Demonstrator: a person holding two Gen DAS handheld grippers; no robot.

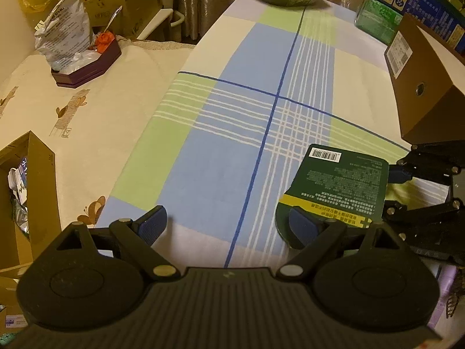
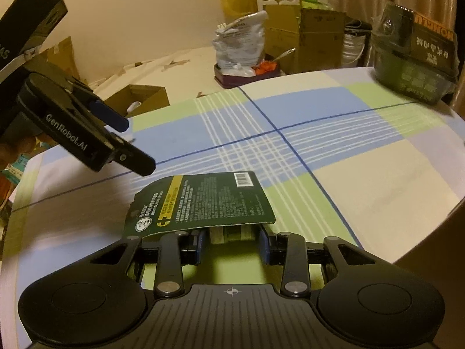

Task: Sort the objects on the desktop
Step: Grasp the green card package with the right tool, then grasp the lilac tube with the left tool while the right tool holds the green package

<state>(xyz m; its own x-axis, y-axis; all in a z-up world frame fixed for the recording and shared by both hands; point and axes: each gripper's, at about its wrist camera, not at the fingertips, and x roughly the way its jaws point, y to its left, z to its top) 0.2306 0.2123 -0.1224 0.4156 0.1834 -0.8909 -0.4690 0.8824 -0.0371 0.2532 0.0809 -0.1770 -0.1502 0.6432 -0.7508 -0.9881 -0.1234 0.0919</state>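
A dark green card-backed pack (image 1: pixel 340 186) with a barcode and a yellow band lies over the plaid tablecloth (image 1: pixel 232 133). In the right wrist view the pack (image 2: pixel 203 200) sits between my right gripper's (image 2: pixel 232 245) blue pads, which close on the item under the card. My right gripper also shows in the left wrist view (image 1: pixel 430 186), at the pack's right side. My left gripper (image 1: pixel 229 226) is open and empty, its right pad over the pack's near corner. It shows in the right wrist view (image 2: pixel 122 142), held above the cloth left of the pack.
A brown cardboard box (image 1: pixel 427 87) stands at the right. A dark green bowl-shaped pack (image 2: pixel 415 61) sits at the far table end. Blue and green cartons (image 1: pixel 407 5) are behind the box. A maroon tray with a white bag (image 1: pixel 75 58) and an open carton (image 1: pixel 26 197) sit to the left.
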